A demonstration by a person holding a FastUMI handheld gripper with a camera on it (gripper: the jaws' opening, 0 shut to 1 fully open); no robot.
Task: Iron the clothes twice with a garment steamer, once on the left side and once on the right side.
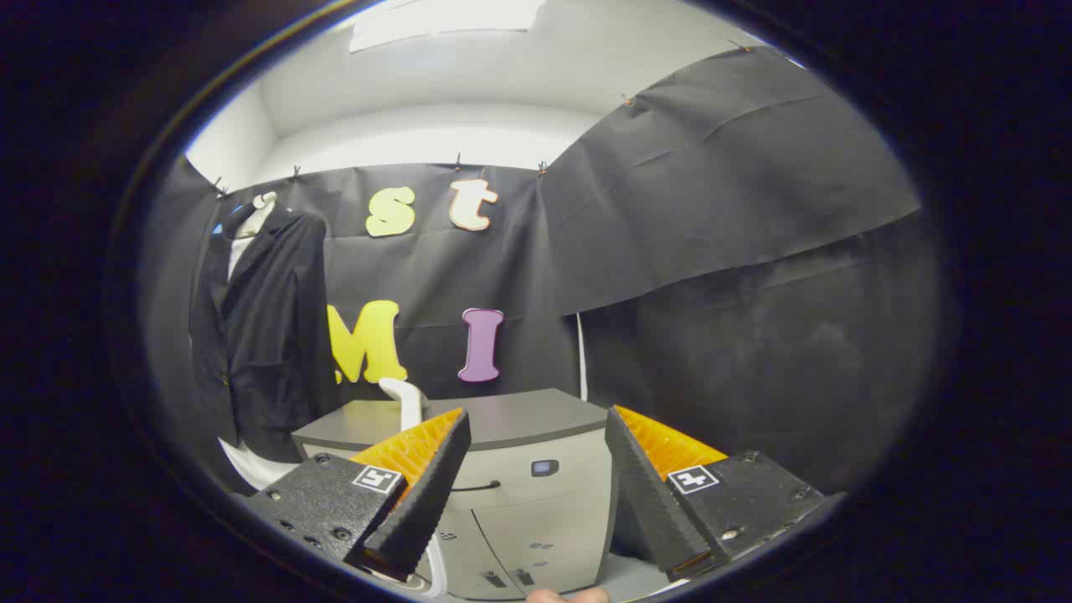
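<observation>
— Where is the hand-held gripper [536, 490] just now?

— It is raised in front of a grey cabinet [511, 494], its two fingers spread wide apart with nothing between them but the cabinet's front beyond.

— And the garment steamer?

— A white curved handle [408, 402] rises at the cabinet's top, just beyond the left finger; I take it for the steamer, though most of it is hidden by that finger. A white hose [435, 569] shows low beside the same finger.

— The clothes?

— A dark jacket [260, 335] hangs over a white shirt [243, 243] against the black cloth wall, well off to the left of the fingers and beyond the cabinet.

— Anything else?

— A fingertip [569, 595] shows at the bottom, below the cabinet.
</observation>
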